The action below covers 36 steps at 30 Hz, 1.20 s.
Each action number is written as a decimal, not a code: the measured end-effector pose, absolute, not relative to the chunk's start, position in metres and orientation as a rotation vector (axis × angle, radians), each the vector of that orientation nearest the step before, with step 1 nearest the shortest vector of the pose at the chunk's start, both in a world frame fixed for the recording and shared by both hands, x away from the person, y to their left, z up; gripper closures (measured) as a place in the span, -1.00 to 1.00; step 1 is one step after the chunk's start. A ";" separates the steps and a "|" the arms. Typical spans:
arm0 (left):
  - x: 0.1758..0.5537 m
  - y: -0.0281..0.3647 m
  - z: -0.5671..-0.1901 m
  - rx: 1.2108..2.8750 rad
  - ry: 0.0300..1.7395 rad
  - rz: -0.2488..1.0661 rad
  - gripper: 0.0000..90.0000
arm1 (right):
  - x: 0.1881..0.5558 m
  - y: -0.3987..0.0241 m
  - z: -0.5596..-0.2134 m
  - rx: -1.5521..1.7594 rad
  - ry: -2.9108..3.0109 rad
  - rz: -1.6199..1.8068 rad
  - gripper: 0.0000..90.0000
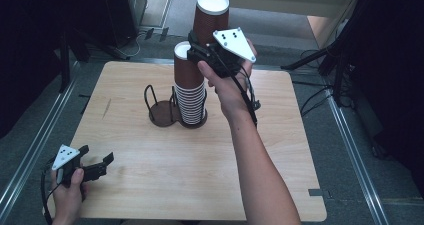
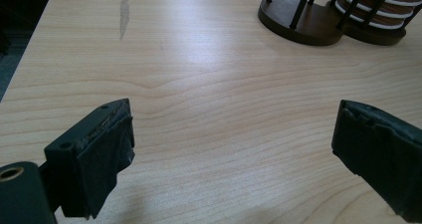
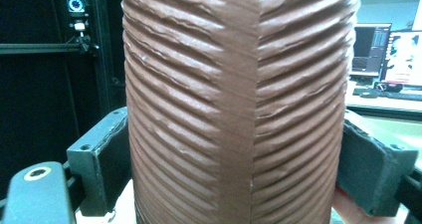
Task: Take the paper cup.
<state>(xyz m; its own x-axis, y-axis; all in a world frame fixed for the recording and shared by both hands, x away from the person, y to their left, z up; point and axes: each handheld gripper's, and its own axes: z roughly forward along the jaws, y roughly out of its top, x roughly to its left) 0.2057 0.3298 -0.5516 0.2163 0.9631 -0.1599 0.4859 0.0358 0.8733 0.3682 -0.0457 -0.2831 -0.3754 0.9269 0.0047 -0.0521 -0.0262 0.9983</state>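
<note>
High view: a light wooden table (image 1: 165,185) stands on a grey floor (image 1: 345,150) in a dark room. The brown paper cup (image 1: 211,16) has bumpy ridges and a white inside. The right gripper (image 1: 202,47) squeezes it, up above the cup stack (image 1: 190,92) in the wire holder (image 1: 162,112). The left gripper (image 1: 95,166) rests wide apart, holding nothing.

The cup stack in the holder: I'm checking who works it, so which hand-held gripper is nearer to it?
Right. The right hand-held gripper holds a brown cup just above the cup stack; the left hand-held gripper hovers open near the table's front-left corner.
</note>
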 end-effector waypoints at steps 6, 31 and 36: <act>0.206 0.330 -0.552 1.587 1.402 0.666 -0.91 | 0.366 -0.065 -0.283 0.985 1.411 1.511 -0.72; 0.206 0.329 -0.552 1.590 1.402 0.669 -0.91 | 0.353 -0.114 -0.310 1.033 1.391 1.459 -0.72; 0.206 0.329 -0.552 1.590 1.402 0.669 -0.91 | 0.350 -0.121 -0.315 1.035 1.388 1.451 -0.72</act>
